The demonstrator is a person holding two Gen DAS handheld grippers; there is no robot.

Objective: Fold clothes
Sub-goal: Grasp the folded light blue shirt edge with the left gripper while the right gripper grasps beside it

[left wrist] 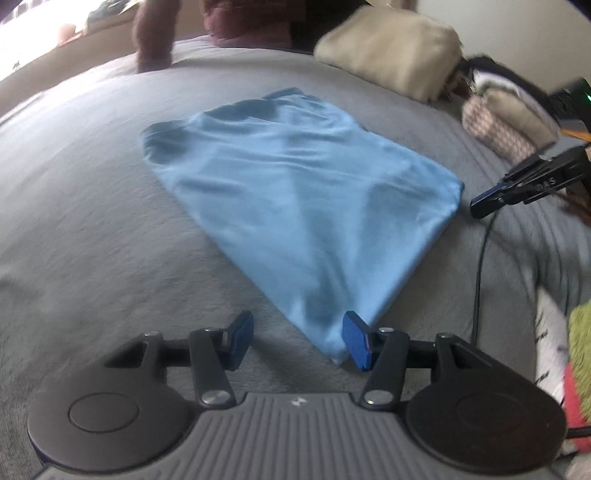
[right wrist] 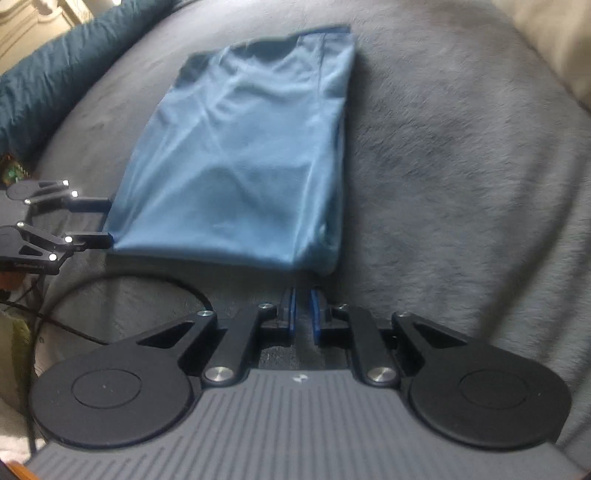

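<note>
A light blue garment (left wrist: 295,184) lies folded into a long rectangle on the grey bed cover (left wrist: 92,221). My left gripper (left wrist: 299,341) is open, with the garment's near corner lying between its blue pads, by the right pad (left wrist: 356,341). In the right wrist view the garment (right wrist: 240,147) lies just ahead of my right gripper (right wrist: 303,310), whose jaws are nearly closed with a narrow gap and nothing between them. The left gripper (right wrist: 107,221) shows there at the garment's left near corner. The right gripper (left wrist: 491,199) shows in the left wrist view beside the garment's right corner.
A beige pillow (left wrist: 391,48) and a patterned bag (left wrist: 506,118) lie at the back right. A dark red cushion (left wrist: 243,22) is at the back. A black cable (left wrist: 480,266) runs over the cover. A teal blanket (right wrist: 55,74) lies at the left. Colourful clothes (left wrist: 576,350) are at the right edge.
</note>
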